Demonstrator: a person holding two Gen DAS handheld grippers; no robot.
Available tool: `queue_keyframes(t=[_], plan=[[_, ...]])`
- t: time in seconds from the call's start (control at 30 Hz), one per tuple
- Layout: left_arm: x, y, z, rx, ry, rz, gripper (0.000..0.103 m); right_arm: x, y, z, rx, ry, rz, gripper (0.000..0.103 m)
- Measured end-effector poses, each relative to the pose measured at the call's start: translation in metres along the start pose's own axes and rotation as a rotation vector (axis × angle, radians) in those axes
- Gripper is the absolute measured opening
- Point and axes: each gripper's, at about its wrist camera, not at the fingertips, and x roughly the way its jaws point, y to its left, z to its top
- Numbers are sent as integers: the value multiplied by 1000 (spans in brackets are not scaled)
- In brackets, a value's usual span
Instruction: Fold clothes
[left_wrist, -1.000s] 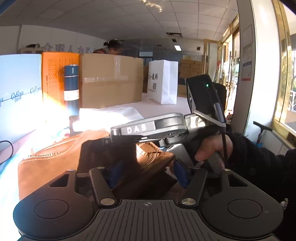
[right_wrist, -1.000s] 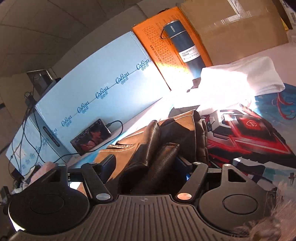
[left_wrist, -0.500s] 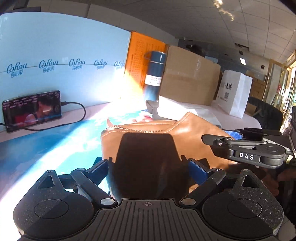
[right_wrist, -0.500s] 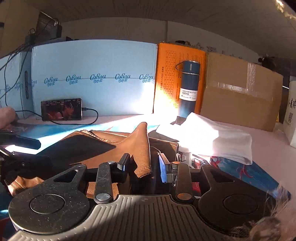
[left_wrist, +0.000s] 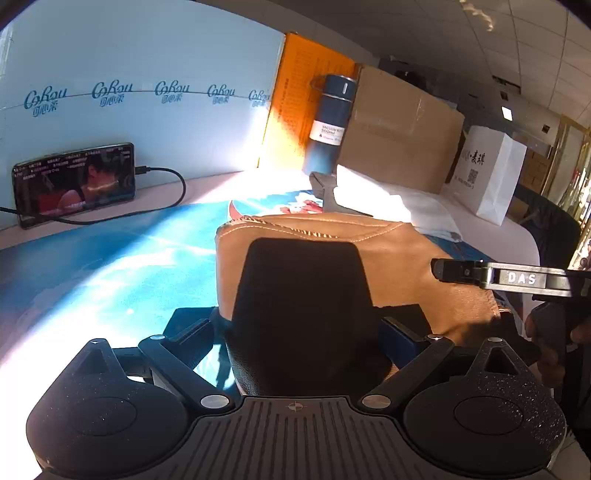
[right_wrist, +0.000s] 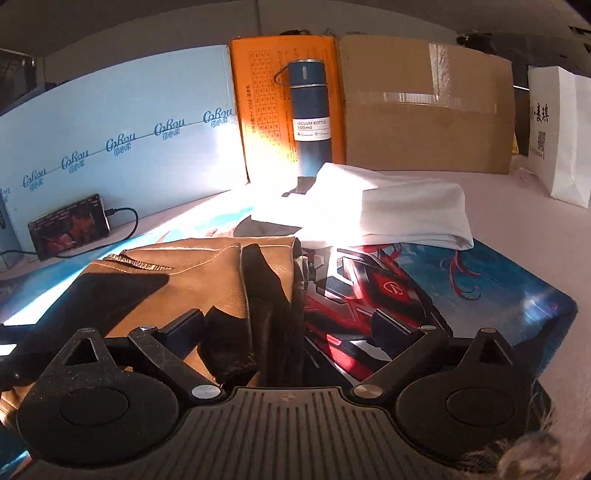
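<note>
Both the left claw (left_wrist: 295, 332) and the right claw (right_wrist: 291, 328), its jaws still opening, stood spread wide around the folded brown leather garment (left_wrist: 332, 251) on the counter (right_wrist: 517, 206), gripping nothing.

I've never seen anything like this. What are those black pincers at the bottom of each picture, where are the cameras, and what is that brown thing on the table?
There is no robot here. A person holds a hand tool in each hand, each with two fingers that open and shut like tongs. A wide-angle camera sits on each tool and looks forward along its fingers, so one picture comes from the left gripper and the other from the right gripper.

The brown thing is a leather garment, folded into a bundle on a blue printed mat. Behind it lie a folded white cloth, a blue vacuum bottle, some boxes and a phone on a cable.

Nothing is held: the left jaws stand wide around the garment's edge, and the right jaws are opening, with the garment's dark edge between them.
</note>
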Motion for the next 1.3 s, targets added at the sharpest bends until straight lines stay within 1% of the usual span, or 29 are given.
queue_keyframes(t=[0.07,0.17,0.27,0.37,0.4,0.43,0.5,0.57,0.63,0.7,0.73,0.77,0.87,0.97,1.0,1.07,1.13,1.23,1.3], plan=[[1,1,0,-12,8,-3,98,-12,-14,3,124,-29,12,103],[2,3,0,-30,13,-9,98,-30,-31,3,243,-30,119,103],[3,4,-1,-44,18,-10,99,-41,-47,-2,385,9,165,103],[3,4,-1,-45,17,-6,99,-45,-66,-10,548,105,158,103],[3,4,-1,-44,18,-4,99,-47,-71,-15,601,125,164,103],[3,4,-1,-45,17,-2,100,-51,-76,-20,646,120,188,103],[3,3,-1,-44,17,2,100,-62,-82,-27,707,105,247,103],[3,3,-1,-44,17,4,100,-70,-81,-30,747,124,317,103],[3,4,-1,-46,17,3,100,-75,-76,-32,791,161,398,103],[3,4,-1,-48,17,2,100,-77,-67,-32,806,216,473,103],[3,4,-1,-48,16,2,100,-76,-62,-32,800,250,482,103],[3,4,-1,-48,16,2,100,-75,-56,-31,798,284,486,103],[3,4,-1,-50,15,2,100,-65,-43,-30,831,383,463,103],[2,3,-2,-51,14,1,100,-54,-32,-28,873,435,463,103],[2,3,-2,-49,15,1,100,-50,-28,-27,880,447,451,103],[2,1,-2,-43,15,1,100,-39,-20,-27,906,477,400,103],[2,0,-2,-40,16,-4,100,-32,-12,-27,917,456,373,103],[3,1,-2,-42,21,-6,100,-25,8,-21,855,410,315,103],[3,0,-2,-40,23,-15,100,-25,22,-20,826,356,261,103]])
